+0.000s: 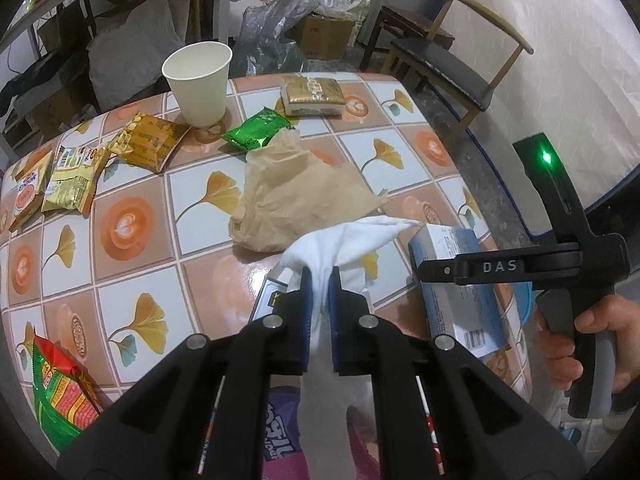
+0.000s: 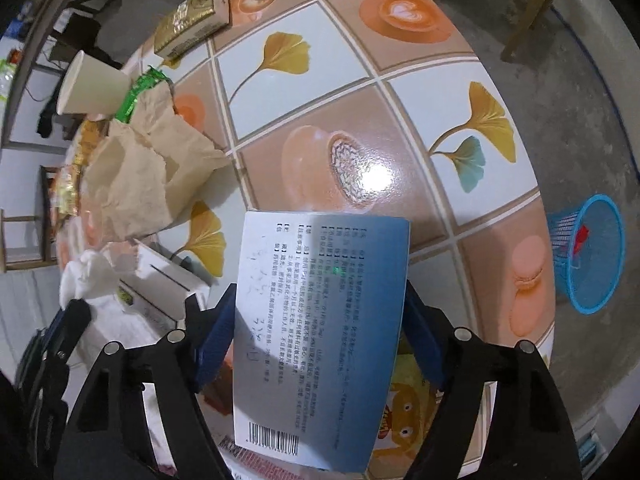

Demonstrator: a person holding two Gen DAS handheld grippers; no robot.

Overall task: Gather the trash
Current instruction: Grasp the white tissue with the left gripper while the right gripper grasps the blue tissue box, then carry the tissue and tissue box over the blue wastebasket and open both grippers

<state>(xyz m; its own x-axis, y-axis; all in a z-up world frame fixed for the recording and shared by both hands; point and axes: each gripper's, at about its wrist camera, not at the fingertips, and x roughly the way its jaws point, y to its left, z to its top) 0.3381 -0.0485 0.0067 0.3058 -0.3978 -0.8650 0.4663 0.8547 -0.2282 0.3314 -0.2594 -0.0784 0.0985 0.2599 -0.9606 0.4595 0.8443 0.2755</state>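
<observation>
A: Trash was split between both tools. The left gripper (image 1: 320,280) was clamped on a white tissue (image 1: 352,240), held just above the table (image 1: 132,280). The right gripper (image 2: 316,320) gripped a blue-white medicine box (image 2: 320,320) by its two long sides, barcode end toward the camera.

B: Rest of the litter?

A: It lay on the tiled tablecloth: a crumpled brown paper bag (image 1: 296,192) at centre, a green wrapper (image 1: 258,132) touching its far edge, and a white paper cup (image 1: 198,80) upright behind. A gold packet (image 1: 312,94) sat farther back, yellow snack packs (image 1: 76,180) to the left, a red-green bag (image 1: 60,392) at the near left edge.

B: Bin?

A: A blue mesh basket (image 2: 588,256) stood on the floor just past the table edge in the right wrist view, with something red inside.
</observation>
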